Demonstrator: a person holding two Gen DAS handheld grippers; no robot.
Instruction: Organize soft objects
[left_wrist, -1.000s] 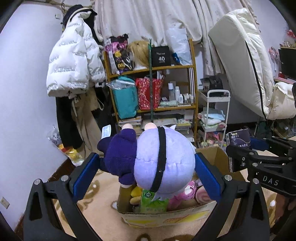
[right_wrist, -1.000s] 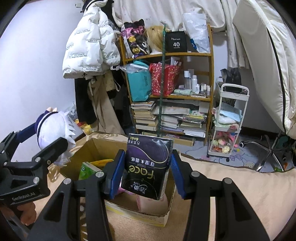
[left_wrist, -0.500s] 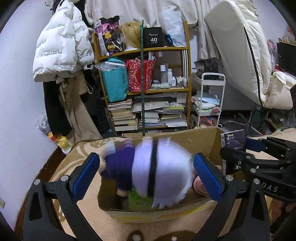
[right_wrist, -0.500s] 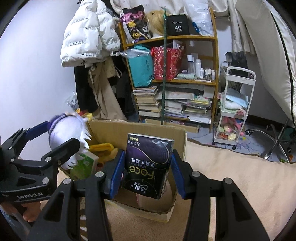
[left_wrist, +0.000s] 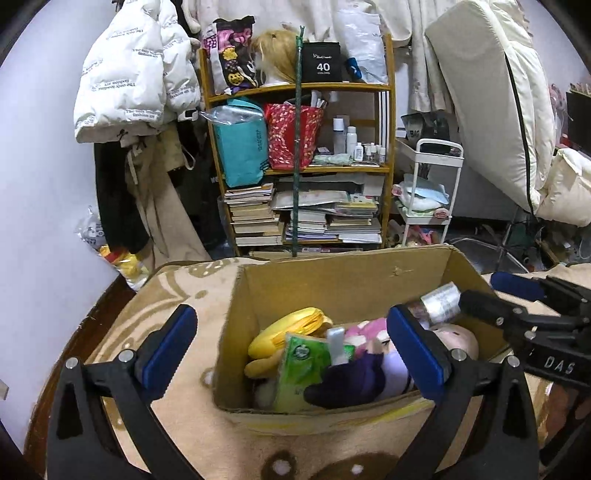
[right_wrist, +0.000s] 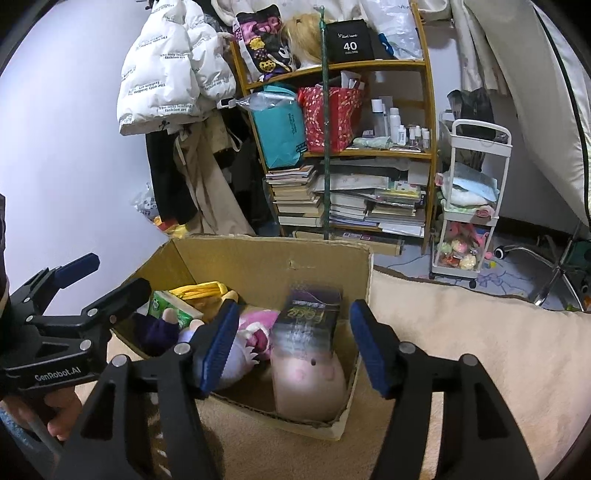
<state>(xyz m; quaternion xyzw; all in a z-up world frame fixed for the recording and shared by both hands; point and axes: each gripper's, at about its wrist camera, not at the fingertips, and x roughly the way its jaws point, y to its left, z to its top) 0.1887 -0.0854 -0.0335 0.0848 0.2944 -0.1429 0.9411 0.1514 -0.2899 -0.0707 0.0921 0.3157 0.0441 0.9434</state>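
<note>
Now both my grippers gape empty; the right gripper has just been opening, its dark purple tissue pack and the lavender-headed plush doll lying inside the brown cardboard box; left gripper above it.

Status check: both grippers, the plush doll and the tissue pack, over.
Left gripper open, empty. Right gripper just opening, tissue pack loose between jaws. Plush doll in cardboard box. Nothing blocking.
</note>
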